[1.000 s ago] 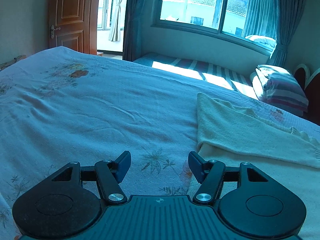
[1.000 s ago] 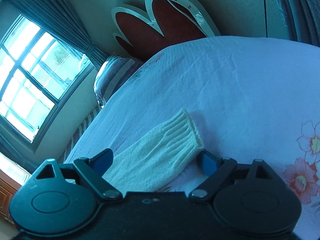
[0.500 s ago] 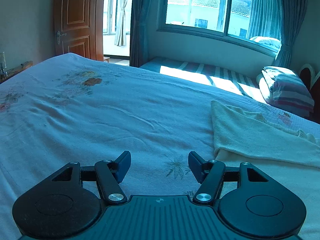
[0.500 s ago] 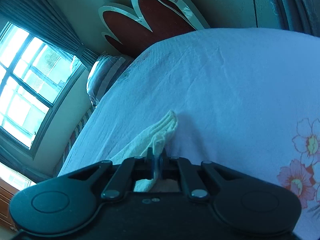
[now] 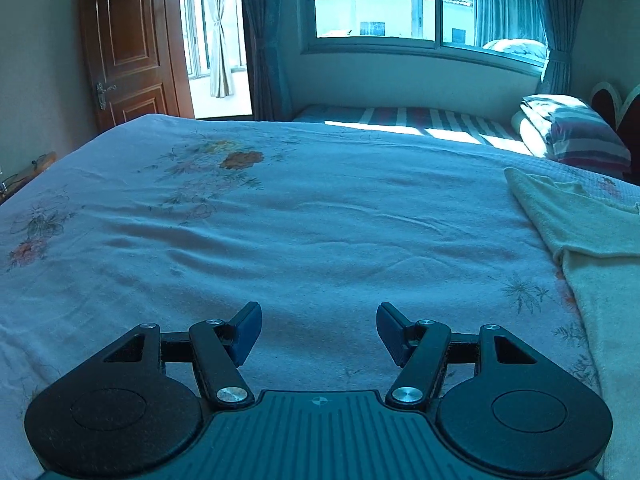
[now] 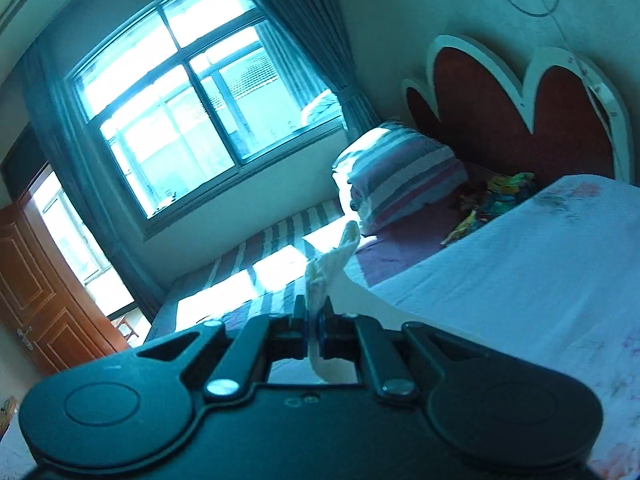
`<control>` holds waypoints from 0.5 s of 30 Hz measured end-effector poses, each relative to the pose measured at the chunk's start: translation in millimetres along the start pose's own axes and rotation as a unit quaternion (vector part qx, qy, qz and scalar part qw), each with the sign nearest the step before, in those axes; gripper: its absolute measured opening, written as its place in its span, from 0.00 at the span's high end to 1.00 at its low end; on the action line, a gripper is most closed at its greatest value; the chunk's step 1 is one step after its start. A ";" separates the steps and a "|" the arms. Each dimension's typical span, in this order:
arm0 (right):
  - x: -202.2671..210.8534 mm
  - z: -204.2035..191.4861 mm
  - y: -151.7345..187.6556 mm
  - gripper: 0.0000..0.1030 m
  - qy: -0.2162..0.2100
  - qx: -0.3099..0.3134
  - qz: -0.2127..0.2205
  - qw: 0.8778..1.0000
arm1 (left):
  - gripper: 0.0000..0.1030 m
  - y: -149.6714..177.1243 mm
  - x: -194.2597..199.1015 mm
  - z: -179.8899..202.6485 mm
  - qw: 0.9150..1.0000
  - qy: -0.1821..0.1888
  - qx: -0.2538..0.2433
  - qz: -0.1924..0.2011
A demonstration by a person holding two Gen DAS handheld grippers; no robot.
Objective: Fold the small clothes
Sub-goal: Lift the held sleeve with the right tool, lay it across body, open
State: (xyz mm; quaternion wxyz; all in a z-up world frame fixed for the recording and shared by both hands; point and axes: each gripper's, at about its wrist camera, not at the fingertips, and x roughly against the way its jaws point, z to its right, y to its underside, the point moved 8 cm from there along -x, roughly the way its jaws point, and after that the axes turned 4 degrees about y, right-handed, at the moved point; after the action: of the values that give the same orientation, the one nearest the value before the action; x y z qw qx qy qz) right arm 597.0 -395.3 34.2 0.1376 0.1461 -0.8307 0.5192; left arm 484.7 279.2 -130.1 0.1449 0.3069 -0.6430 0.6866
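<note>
A cream knitted garment (image 5: 580, 240) lies on the bed at the right edge of the left wrist view, partly folded over itself. My left gripper (image 5: 318, 332) hovers low over the bare floral bedsheet (image 5: 280, 232), to the left of the garment, open with nothing between its fingers. In the right wrist view my right gripper (image 6: 314, 320) is shut on the garment's sleeve cuff (image 6: 328, 268), which sticks up past the pads, lifted above the bed. The rest of the garment is hidden below the gripper body.
A striped folded quilt (image 6: 400, 176) sits near the red scalloped headboard (image 6: 512, 120). A colourful cloth (image 6: 496, 200) lies beside it. A second striped bed (image 5: 400, 120) stands under the window (image 5: 400, 0). A wooden door (image 5: 124, 52) is at the far left.
My right gripper closed on the sleeve cuff, then lifted it off the bed and rolled toward the window. My left gripper slid left, away from the garment, staying open.
</note>
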 end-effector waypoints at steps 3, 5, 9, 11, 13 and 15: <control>-34.1 -94.5 31.6 0.94 -0.051 0.042 -0.025 0.998 | 0.32 1.1 3.3 -23.0 1.000 0.002 0.003 -0.004; -57.9 -148.8 65.6 0.94 -0.080 0.065 -0.054 0.993 | 0.23 5.0 7.4 -36.5 1.000 0.002 0.008 0.000; -107.9 -224.1 161.6 0.94 -0.105 0.121 -0.142 0.977 | 0.23 18.5 11.5 -55.1 1.000 0.012 0.023 -0.007; -124.5 -239.0 206.6 0.94 -0.096 0.154 -0.186 0.966 | 0.23 25.1 11.6 -61.7 0.999 0.014 0.027 -0.012; -125.6 -250.9 242.9 0.94 -0.084 0.175 -0.211 0.958 | 0.23 29.6 11.9 -65.1 0.999 0.017 0.030 -0.014; -119.1 -258.0 252.3 0.93 -0.080 0.177 -0.207 0.959 | 0.23 33.6 11.7 -68.1 0.999 0.020 0.035 -0.016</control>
State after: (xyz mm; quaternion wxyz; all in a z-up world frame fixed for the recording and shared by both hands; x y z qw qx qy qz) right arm 629.0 -45.0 -109.5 0.1468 0.3782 -0.6851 0.6050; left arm 439.7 338.6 -148.6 0.1578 0.3077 -0.6108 0.7123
